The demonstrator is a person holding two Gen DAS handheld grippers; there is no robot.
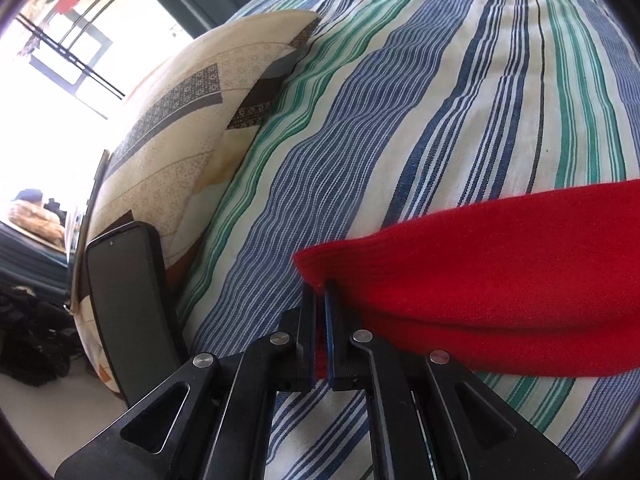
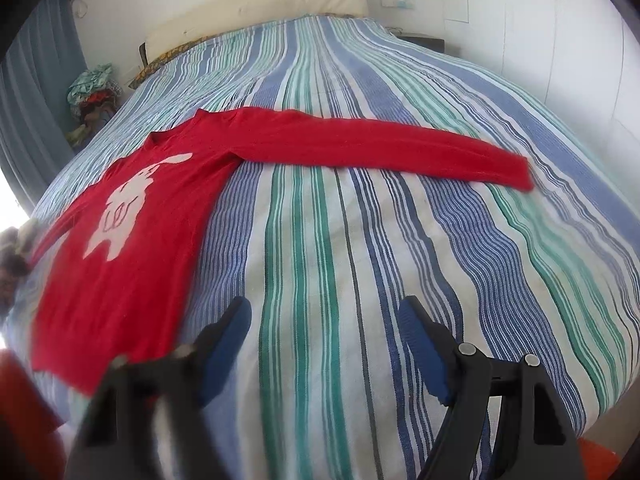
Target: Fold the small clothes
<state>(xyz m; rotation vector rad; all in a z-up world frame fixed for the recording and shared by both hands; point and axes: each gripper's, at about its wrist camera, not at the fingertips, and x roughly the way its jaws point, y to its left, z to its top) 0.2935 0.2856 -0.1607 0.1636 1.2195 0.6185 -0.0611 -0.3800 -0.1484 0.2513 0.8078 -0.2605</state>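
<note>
A red long-sleeved sweater (image 2: 132,248) with a white figure on its chest lies flat on the striped bed cover (image 2: 360,280). One sleeve (image 2: 380,148) stretches out to the right. In the left wrist view my left gripper (image 1: 320,292) is shut on a ribbed edge of the red sweater (image 1: 500,276), held just above the cover. My right gripper (image 2: 324,316) hovers open over bare cover, to the right of the sweater's lower hem, with nothing between its blue pads (image 2: 420,348).
A patterned cream pillow (image 1: 192,136) and a black phone (image 1: 128,312) lie at the bed's left edge in the left wrist view. A heap of clothes (image 2: 94,92) sits by the curtain. A headboard cushion (image 2: 260,8) lines the far wall.
</note>
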